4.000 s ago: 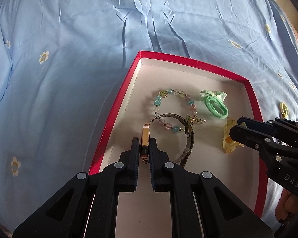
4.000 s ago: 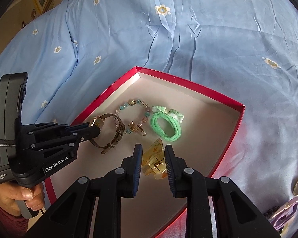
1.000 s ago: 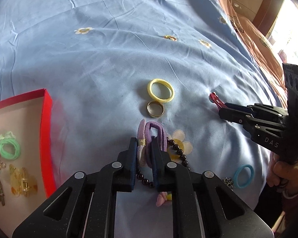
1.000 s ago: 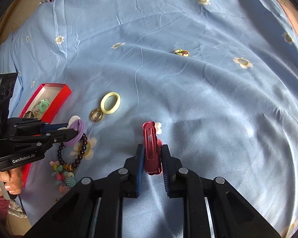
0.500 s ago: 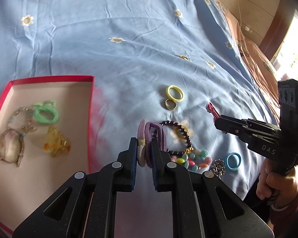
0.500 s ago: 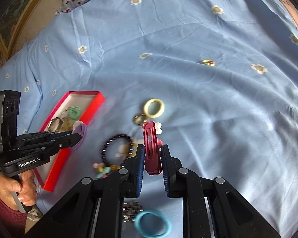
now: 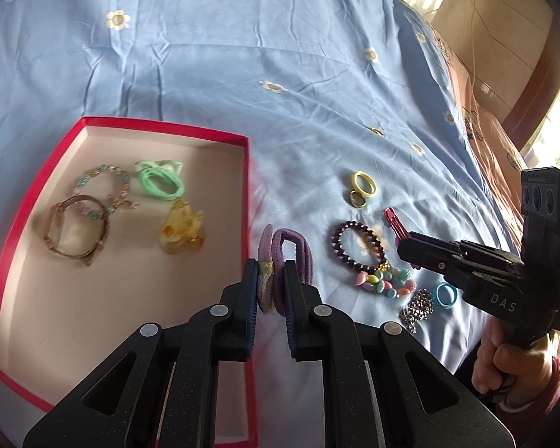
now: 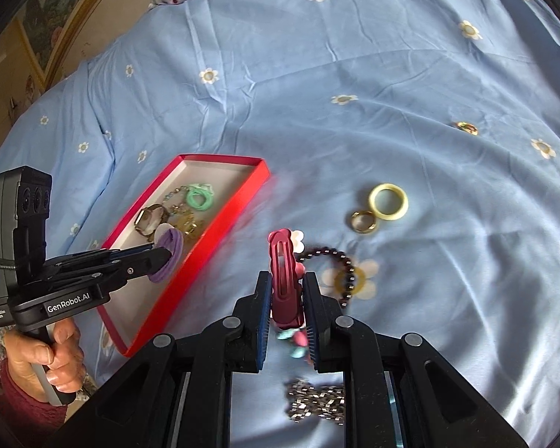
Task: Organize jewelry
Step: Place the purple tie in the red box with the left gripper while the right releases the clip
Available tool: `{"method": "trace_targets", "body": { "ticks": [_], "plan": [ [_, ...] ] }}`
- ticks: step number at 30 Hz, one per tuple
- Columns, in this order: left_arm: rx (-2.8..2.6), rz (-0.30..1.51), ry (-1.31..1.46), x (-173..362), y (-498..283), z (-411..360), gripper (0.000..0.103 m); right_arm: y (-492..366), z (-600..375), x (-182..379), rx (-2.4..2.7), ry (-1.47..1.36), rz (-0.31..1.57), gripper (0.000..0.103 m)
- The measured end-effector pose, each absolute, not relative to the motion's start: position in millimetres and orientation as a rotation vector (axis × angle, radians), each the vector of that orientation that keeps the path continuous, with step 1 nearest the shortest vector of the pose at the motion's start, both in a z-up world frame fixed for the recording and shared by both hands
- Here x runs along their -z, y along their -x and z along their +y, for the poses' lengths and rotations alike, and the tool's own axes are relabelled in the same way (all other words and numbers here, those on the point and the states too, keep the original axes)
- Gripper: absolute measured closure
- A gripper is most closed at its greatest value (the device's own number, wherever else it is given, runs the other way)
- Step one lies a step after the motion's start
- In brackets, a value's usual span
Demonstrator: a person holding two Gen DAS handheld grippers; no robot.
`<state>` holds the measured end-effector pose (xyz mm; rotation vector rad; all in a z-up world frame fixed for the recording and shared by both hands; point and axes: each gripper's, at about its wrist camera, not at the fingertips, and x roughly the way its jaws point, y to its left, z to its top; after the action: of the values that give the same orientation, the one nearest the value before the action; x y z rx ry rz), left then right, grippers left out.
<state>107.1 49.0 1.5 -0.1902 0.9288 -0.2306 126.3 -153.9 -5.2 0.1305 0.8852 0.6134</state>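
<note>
Both my grippers were loaded, over the blue bedspread (image 7: 212, 74) beside the red box (image 7: 248, 186).

My left gripper (image 7: 271, 272) was clamped on the purple hair ties (image 7: 291, 254), held up just off the box's right wall, while my right gripper (image 8: 286, 291) pinched the dark red hair clip (image 8: 283, 272) upright between its pads, above the loose pieces on the spread. Inside the box lay a watch (image 7: 76, 229), a pale beaded bracelet (image 7: 102, 183), a green hair tie (image 7: 160, 184) and an amber claw clip (image 7: 183, 231), all close together toward its far end. Out on the spread were a yellow ring (image 8: 388, 201) touching a gold ring (image 8: 363, 221), a dark bead bracelet (image 7: 358, 248) with pastel charms (image 7: 386, 283), a blue hair tie (image 7: 444, 295) and a silver chain (image 8: 315, 401). My hand (image 8: 48, 354) gripped the left tool's handle at the edge of the bed.
</note>
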Motion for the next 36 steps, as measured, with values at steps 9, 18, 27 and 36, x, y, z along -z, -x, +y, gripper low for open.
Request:
{"method": "trace_targets", "body": {
  "ticks": [9, 18, 27, 36],
  "plan": [
    [0.152, 0.915, 0.240, -1.9, -91.0, 89.5, 0.092, -119.6, -109.4, -0.2, -0.698, -0.105, 0.883, 0.087],
    [0.055, 0.920, 0.267, 2.9, -79.2, 132.5, 0.092, -116.6, -56.2, 0.1, -0.796, -0.071, 0.884, 0.087],
    [-0.036, 0.945, 0.277, 17.4, -77.2, 167.7, 0.092, -121.1, -6.8, 14.1, -0.847, -0.015, 0.921, 0.087],
    [-0.077, 0.983, 0.256, 33.7, -96.2, 177.8, 0.092, -132.5, 29.2, 35.4, -0.832, 0.057, 0.963, 0.087]
  ]
}}
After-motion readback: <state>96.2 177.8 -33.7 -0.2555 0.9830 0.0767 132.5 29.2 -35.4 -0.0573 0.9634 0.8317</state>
